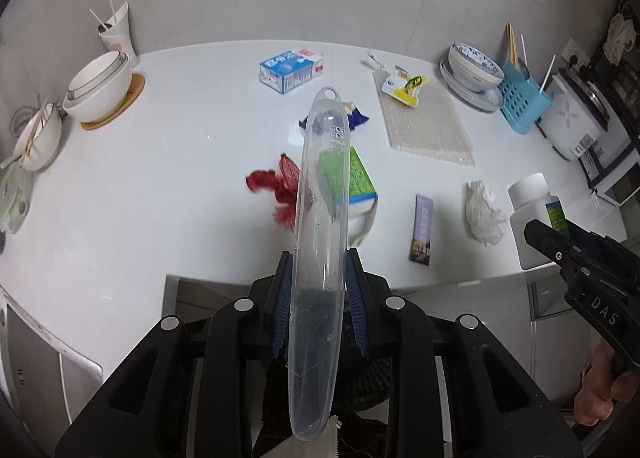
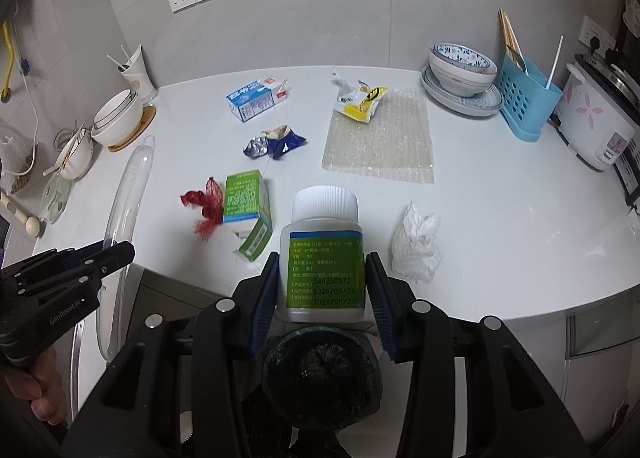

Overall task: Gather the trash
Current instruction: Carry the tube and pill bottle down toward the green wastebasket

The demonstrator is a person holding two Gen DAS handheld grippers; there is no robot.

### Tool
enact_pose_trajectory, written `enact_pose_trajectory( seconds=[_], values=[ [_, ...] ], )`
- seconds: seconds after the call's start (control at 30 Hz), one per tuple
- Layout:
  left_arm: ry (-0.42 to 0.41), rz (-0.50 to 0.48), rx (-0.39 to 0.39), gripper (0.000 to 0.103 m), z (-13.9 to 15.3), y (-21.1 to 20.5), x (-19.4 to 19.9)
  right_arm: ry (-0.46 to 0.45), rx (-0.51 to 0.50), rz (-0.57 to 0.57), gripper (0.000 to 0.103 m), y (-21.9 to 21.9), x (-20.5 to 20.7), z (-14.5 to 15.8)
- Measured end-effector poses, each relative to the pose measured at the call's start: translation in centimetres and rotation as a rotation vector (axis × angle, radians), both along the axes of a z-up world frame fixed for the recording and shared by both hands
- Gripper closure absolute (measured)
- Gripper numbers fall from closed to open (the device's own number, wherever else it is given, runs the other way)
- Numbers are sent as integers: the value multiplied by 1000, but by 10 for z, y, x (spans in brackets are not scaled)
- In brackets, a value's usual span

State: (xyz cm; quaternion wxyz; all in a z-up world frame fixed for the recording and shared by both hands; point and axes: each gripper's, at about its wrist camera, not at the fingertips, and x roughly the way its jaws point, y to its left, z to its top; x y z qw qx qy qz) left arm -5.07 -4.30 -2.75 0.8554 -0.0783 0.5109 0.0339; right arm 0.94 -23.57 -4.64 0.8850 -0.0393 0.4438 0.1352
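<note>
My left gripper is shut on a long clear plastic case, held over the counter's front edge above a dark bin. My right gripper is shut on a white pill bottle with a green label, above the black bin. On the white counter lie a green carton, red netting, a blue wrapper, a blue-white milk box, a yellow snack packet, a crumpled tissue and a purple sachet.
A bubble-wrap sheet lies mid-counter. Bowls on a coaster and a cup stand at the left. Stacked dishes, a blue utensil caddy and a rice cooker stand at the right.
</note>
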Motion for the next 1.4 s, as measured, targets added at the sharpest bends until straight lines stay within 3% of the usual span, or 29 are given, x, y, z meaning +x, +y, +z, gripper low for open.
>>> enact_pose_trajectory(
  seconds=[0.33,0.63,1.1,1.4],
  values=[
    [37,-19,-22,77,-25,-22,-39,60,-3,13,62,-16,-38,-31],
    [110,-57,-44,77,-66,-43,-61,120,-28,-6,62,-34,-57,-66],
    [181,-85,-60,77,-145,-65,-69,215,-62,4,62,-47,-63,-136],
    [176,-106,-68,77,-190,-78,-63,275,-80,11,62,-48,-61,-191]
  ],
)
